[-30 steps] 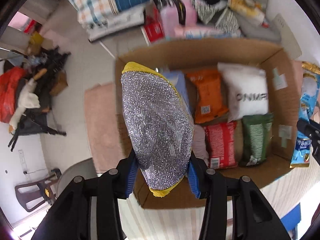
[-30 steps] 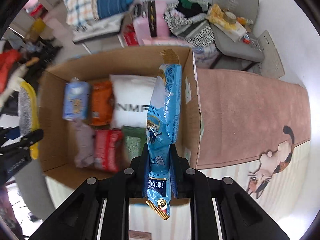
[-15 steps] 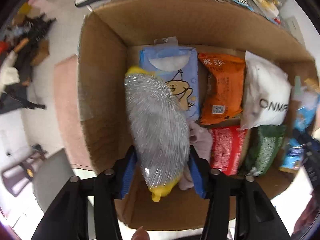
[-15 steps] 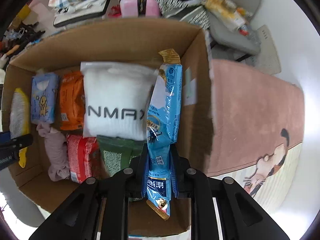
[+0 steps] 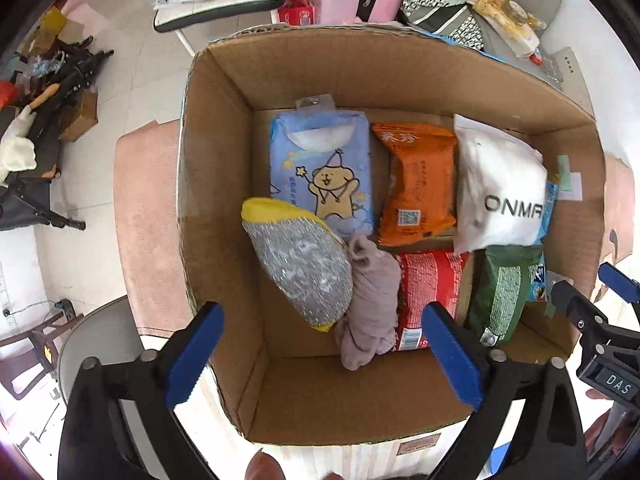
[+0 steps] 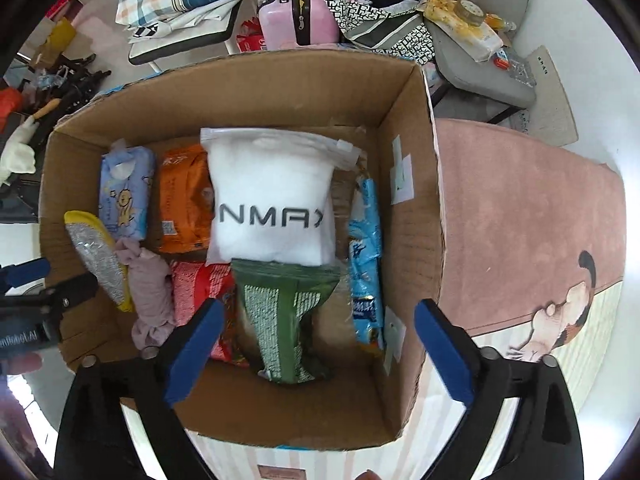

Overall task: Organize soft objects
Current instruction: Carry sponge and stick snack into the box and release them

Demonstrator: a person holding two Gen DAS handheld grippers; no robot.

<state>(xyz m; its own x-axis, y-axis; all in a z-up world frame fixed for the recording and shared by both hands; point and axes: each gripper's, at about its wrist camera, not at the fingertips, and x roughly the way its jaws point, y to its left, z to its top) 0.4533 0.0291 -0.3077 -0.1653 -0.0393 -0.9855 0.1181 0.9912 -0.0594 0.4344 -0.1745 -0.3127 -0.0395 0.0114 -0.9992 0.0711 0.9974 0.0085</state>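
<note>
An open cardboard box (image 5: 224,200) holds soft packs. The silver scrubber with yellow edges (image 5: 300,264) lies loose by its left wall, next to a mauve cloth (image 5: 368,300). My left gripper (image 5: 322,320) hangs above them, its jaws opening wide, with nothing pressed between the blue pads. In the right wrist view, the light blue packet (image 6: 364,252) stands on edge along the box's right wall (image 6: 412,200). Straight above the green packet (image 6: 288,312), my right gripper (image 6: 320,312) has its jaws opening and holds nothing.
Also in the box are a blue bear tissue pack (image 5: 320,168), an orange packet (image 5: 416,184), a white pack (image 5: 500,192) and a red packet (image 5: 428,292). A pink rug (image 6: 520,220) lies right of the box. A pink suitcase (image 6: 300,4) and a cluttered grey chair (image 6: 480,68) stand behind.
Both grippers sank toward the box and went from shut to wide open. The scrubber and the blue packet were let go and now rest inside the box.
</note>
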